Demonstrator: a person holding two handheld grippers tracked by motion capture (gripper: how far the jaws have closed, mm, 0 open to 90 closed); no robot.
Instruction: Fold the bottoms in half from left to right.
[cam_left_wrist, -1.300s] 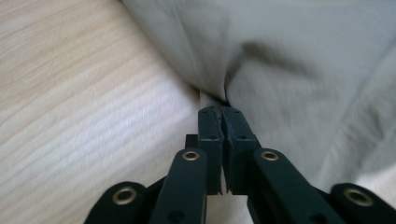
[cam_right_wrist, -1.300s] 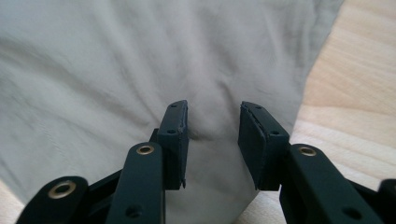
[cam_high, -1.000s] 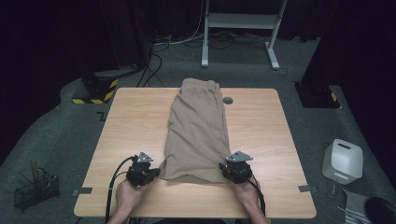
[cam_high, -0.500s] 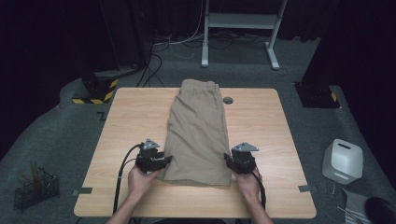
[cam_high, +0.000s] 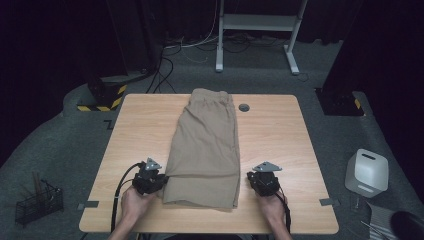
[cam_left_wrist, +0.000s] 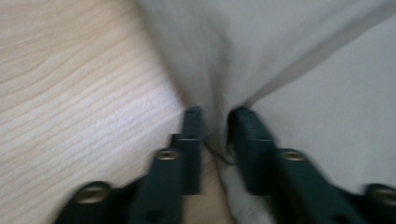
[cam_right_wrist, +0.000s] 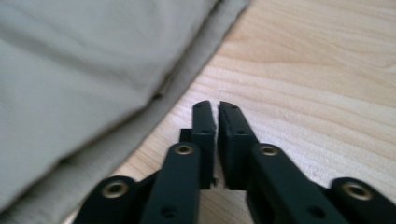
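Khaki shorts (cam_high: 205, 150), folded lengthwise, lie down the middle of the wooden table (cam_high: 280, 130) with the waistband at the far end. At the near left corner, my left gripper (cam_high: 159, 181) has just been closing. In the left gripper view its jaws (cam_left_wrist: 215, 116) pinch a fold of the shorts' edge (cam_left_wrist: 219, 70). My right gripper (cam_high: 257, 177) rests on bare wood just right of the near right corner. Its jaws (cam_right_wrist: 211, 105) have just been closing and stand almost together with nothing between them, the shorts' hem (cam_right_wrist: 140, 102) lying to their left.
A small grey disc (cam_high: 243, 107) is set in the table beside the waistband. On the floor are a white box-like device (cam_high: 367, 172) at the right and a wire basket (cam_high: 37, 202) at the left. A white desk frame (cam_high: 260, 30) stands behind.
My right gripper has let go of the near right corner and moved right onto bare wood. The left gripper went forward, then back to the near left corner. The near hem now lies flatter.
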